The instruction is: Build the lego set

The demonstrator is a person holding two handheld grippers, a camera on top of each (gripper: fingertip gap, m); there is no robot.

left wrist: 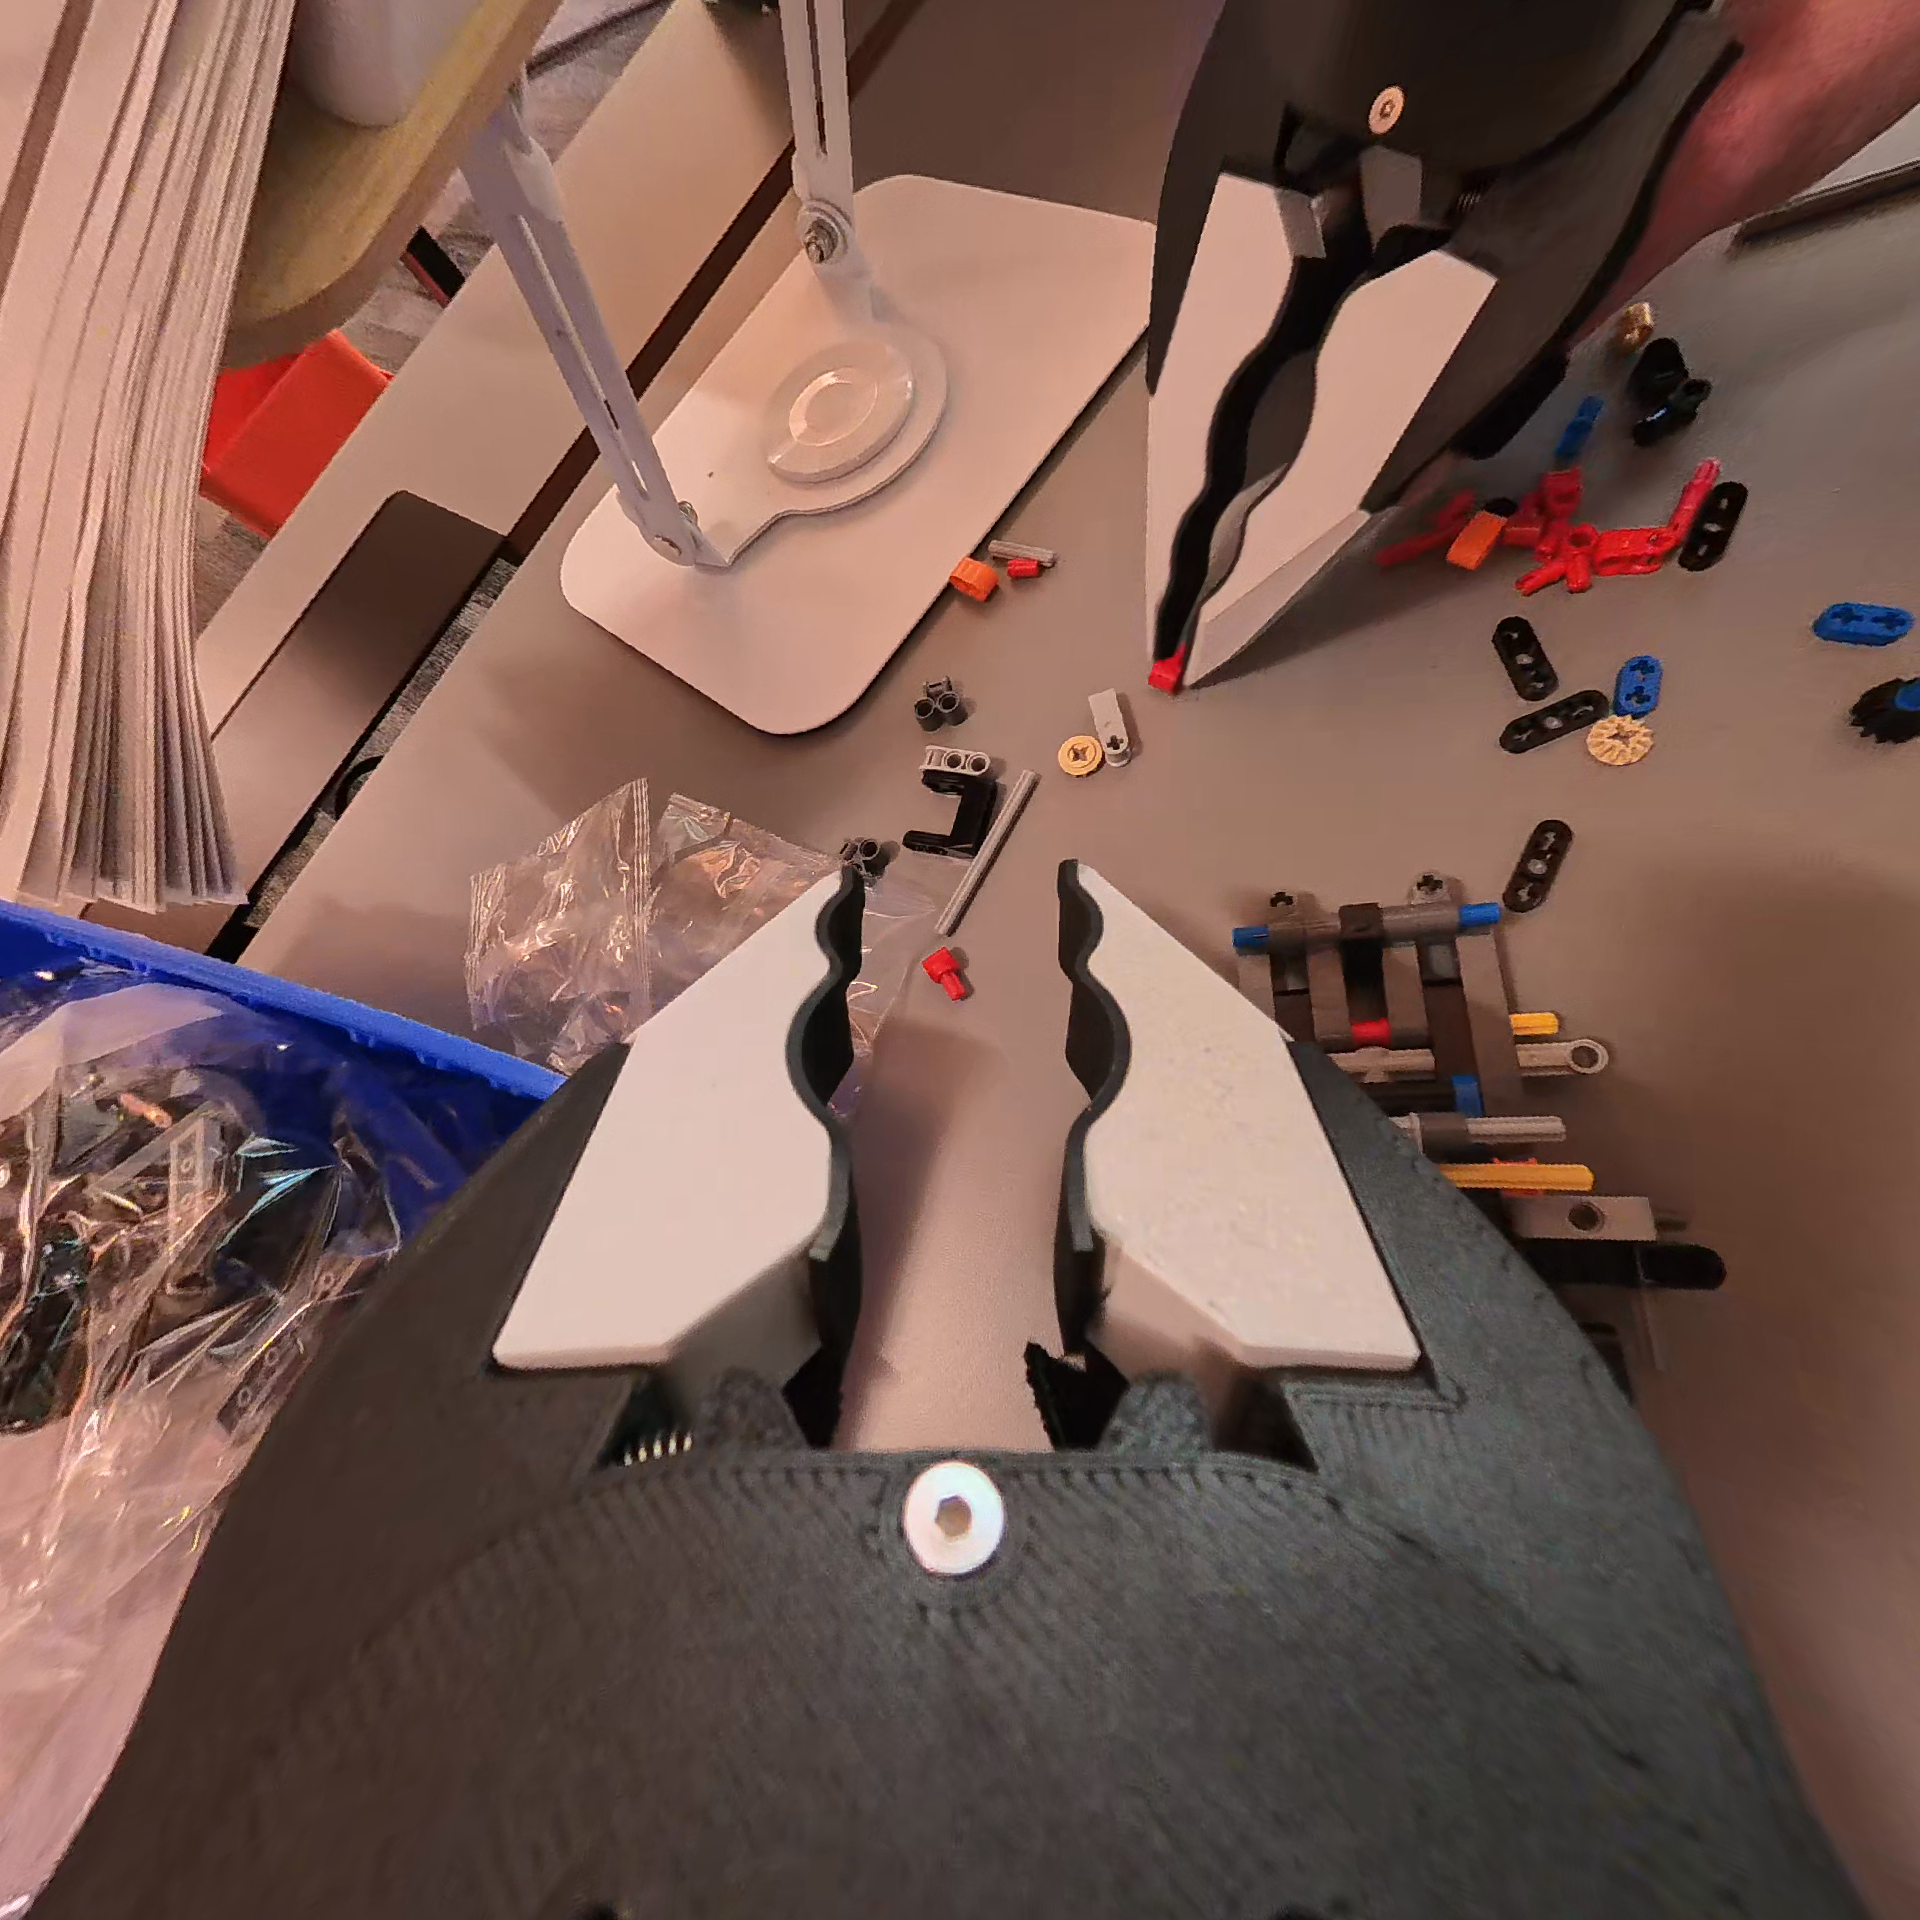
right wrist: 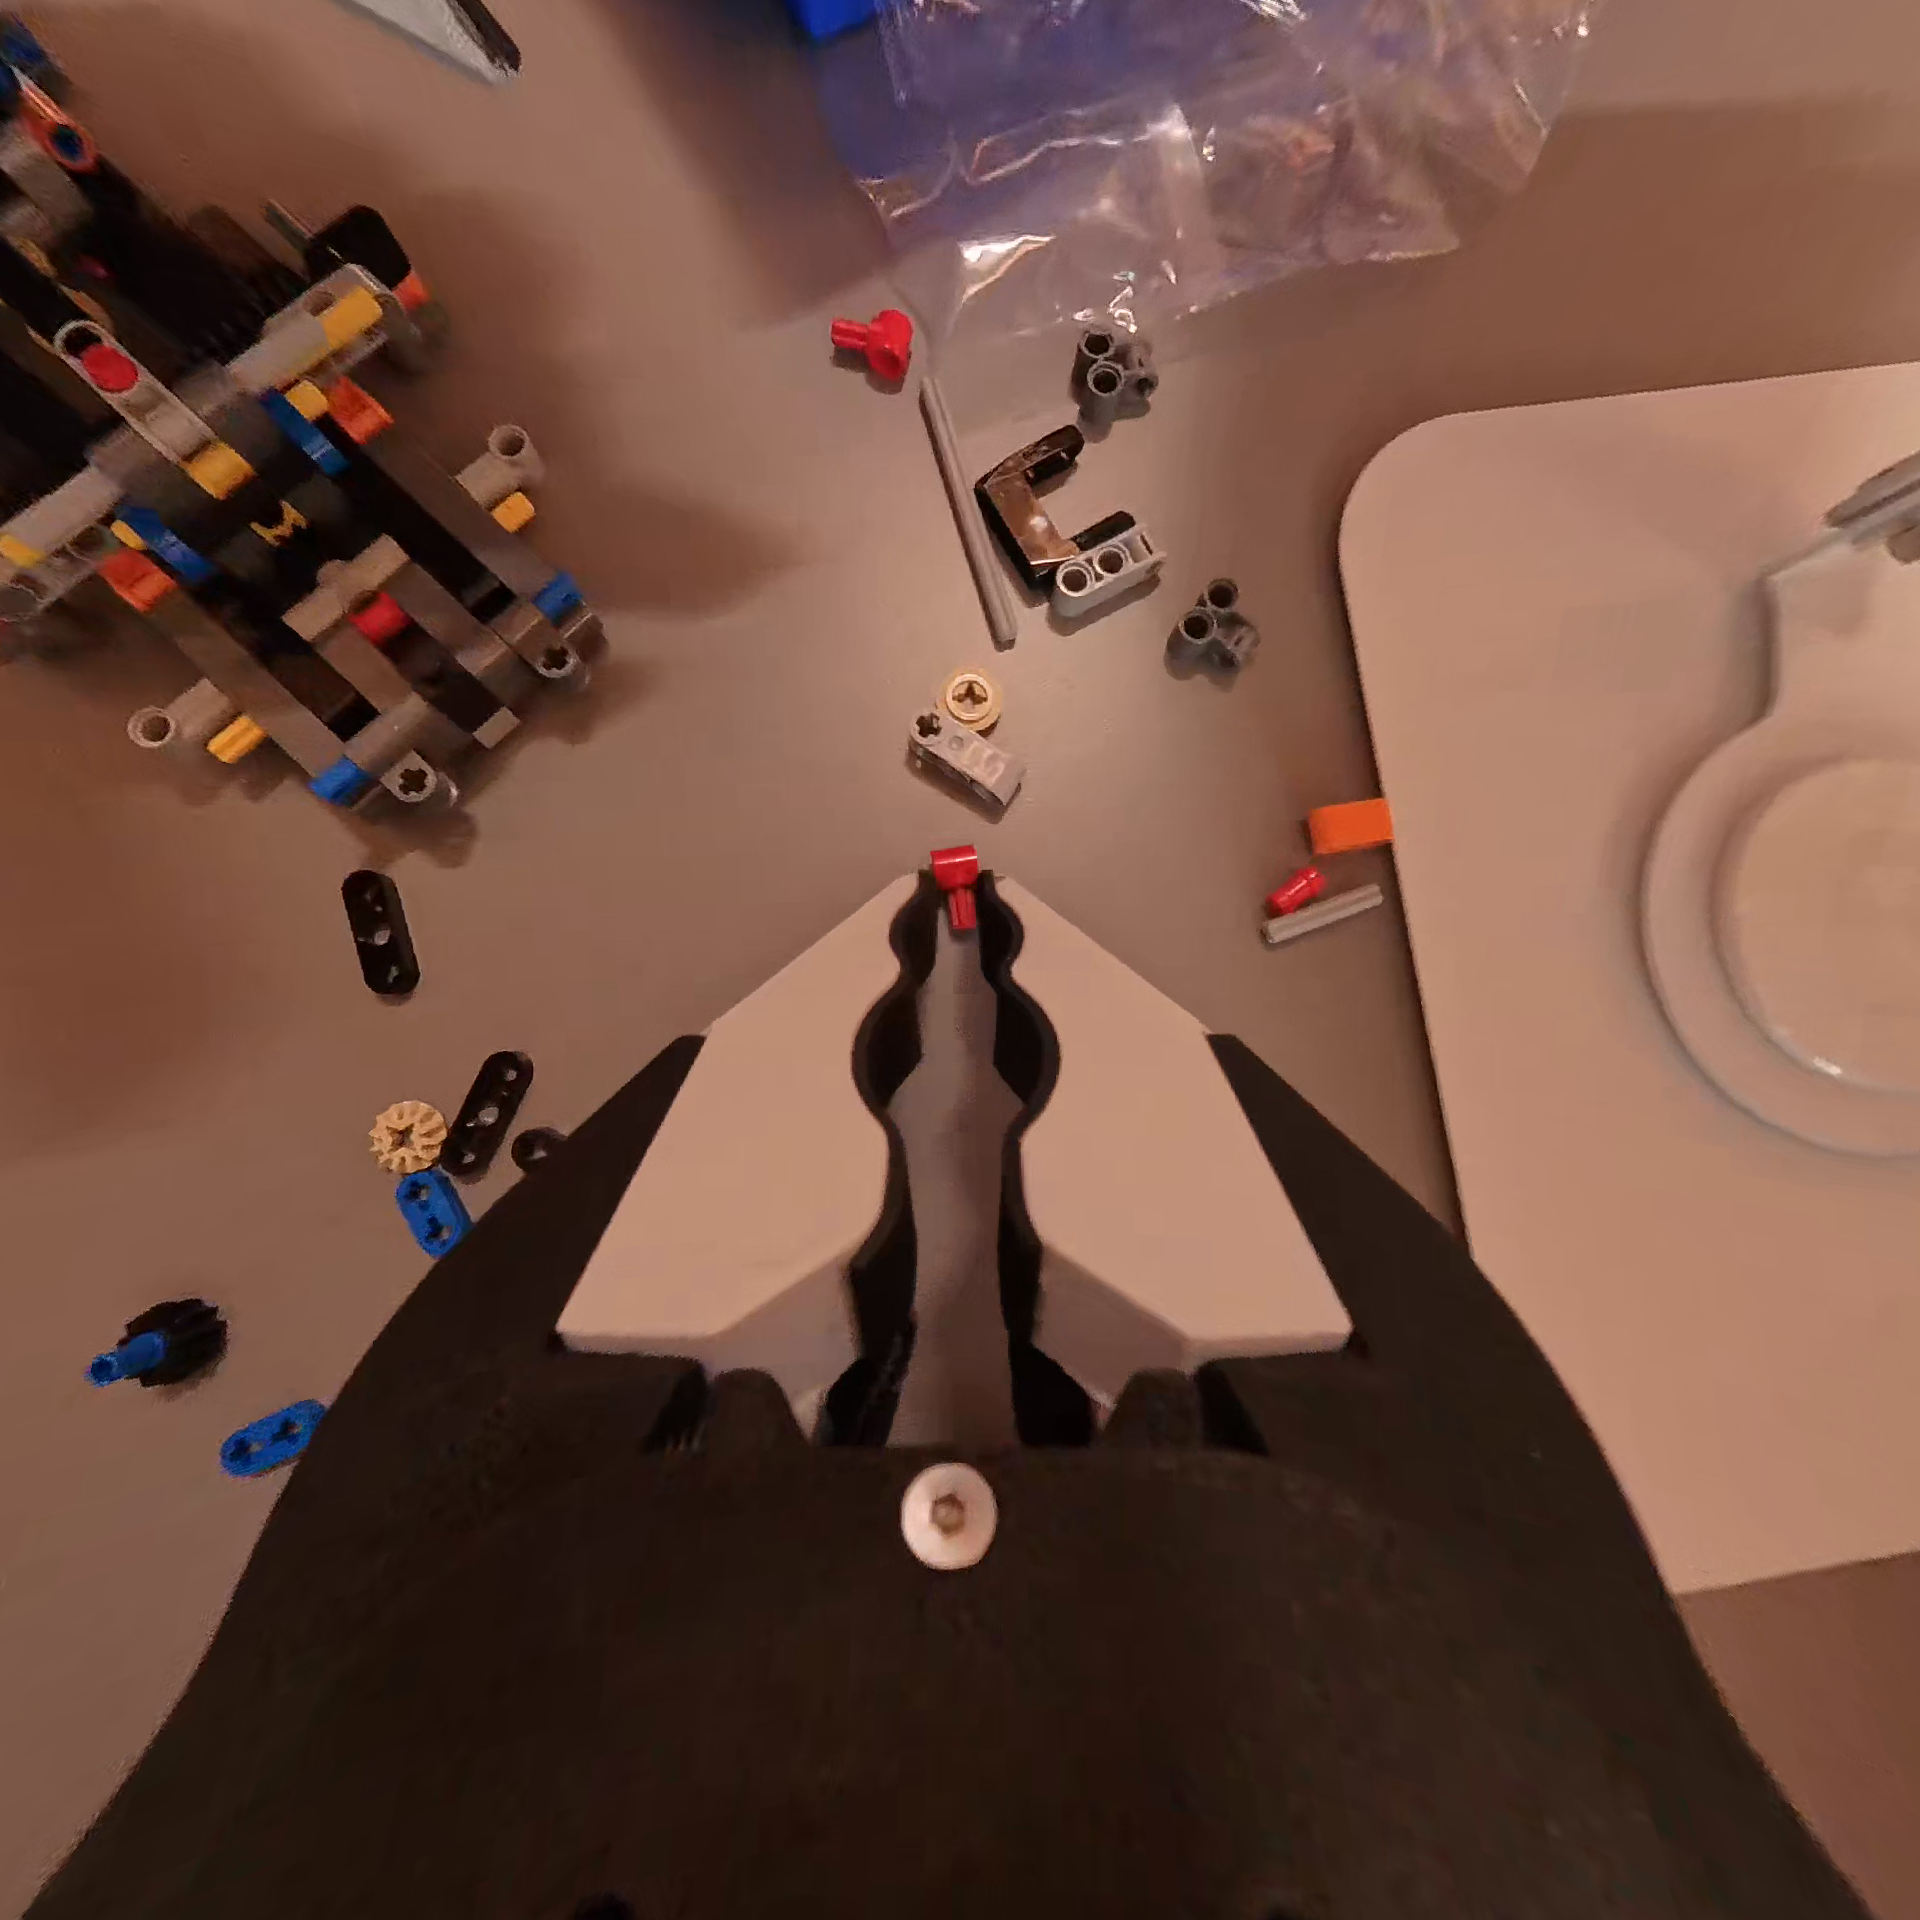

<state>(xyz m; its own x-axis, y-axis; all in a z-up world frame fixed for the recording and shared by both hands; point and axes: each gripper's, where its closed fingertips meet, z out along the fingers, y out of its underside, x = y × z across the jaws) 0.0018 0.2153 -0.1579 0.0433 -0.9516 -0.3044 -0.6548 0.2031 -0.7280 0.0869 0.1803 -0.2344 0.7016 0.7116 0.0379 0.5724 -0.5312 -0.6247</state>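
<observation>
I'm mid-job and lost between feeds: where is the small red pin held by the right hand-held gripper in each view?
Left wrist view: the small red plastic pin sits right of centre, pinched at the tips of the right hand-held gripper, which reaches down from the top.
Right wrist view: the pin is at centre, at the gripper's tips.
Shared landmark: the round tan disc piece lying beside it.
</observation>
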